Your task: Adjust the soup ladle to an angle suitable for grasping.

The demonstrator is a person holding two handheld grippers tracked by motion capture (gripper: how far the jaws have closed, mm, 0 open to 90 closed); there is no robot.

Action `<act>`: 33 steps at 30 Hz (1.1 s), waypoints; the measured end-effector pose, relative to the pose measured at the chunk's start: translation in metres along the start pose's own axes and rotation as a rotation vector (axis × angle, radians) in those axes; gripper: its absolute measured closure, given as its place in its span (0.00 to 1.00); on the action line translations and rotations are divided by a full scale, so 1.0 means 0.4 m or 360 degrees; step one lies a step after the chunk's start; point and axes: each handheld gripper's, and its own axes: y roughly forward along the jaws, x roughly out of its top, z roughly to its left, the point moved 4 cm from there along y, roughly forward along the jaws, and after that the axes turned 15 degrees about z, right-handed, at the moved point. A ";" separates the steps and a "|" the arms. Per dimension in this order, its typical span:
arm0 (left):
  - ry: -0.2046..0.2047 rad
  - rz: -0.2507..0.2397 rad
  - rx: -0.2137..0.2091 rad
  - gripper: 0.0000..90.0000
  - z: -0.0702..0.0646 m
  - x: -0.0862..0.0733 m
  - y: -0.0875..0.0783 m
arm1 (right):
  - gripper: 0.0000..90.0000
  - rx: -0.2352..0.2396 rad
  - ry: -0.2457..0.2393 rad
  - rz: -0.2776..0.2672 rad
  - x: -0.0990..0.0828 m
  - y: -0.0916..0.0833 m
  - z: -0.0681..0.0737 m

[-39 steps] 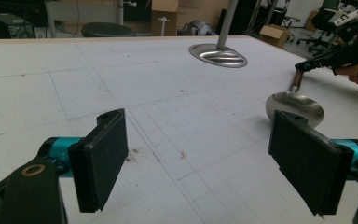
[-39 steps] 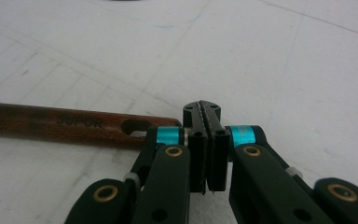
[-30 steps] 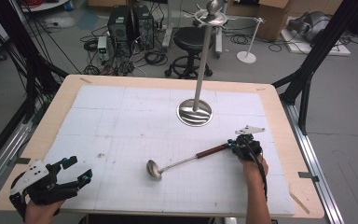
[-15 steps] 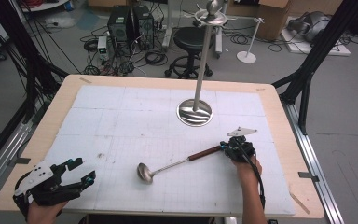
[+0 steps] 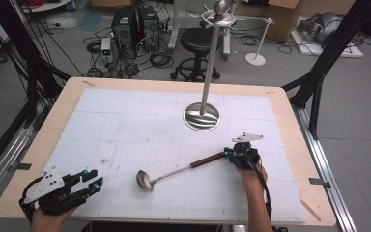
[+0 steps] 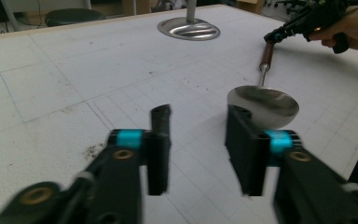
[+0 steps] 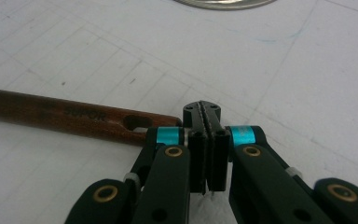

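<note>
A: Lying on the surface [image 5: 125, 121], ladle [image 5: 174, 173]; right hand-held gripper [image 5: 236, 155], jaws closed, empty, beside its wooden handle end.

B: Left hand-held gripper [image 5: 92, 182]?

A: Jaws apart, just been closing, nothing between.

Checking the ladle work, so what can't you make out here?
- Whether the right tool touches the handle: right gripper view, its own finger covers the spot; high view, too small.
- Handle's far end: right gripper view, cut by the left edge.
- Pole of the stand: left gripper view, cut by the top edge.
</note>
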 end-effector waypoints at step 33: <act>0.0169 0.0185 -0.0282 1.00 -0.219 0.035 0.205 | 0.99 0.0029 0.0026 0.0001 0.003 0.002 0.010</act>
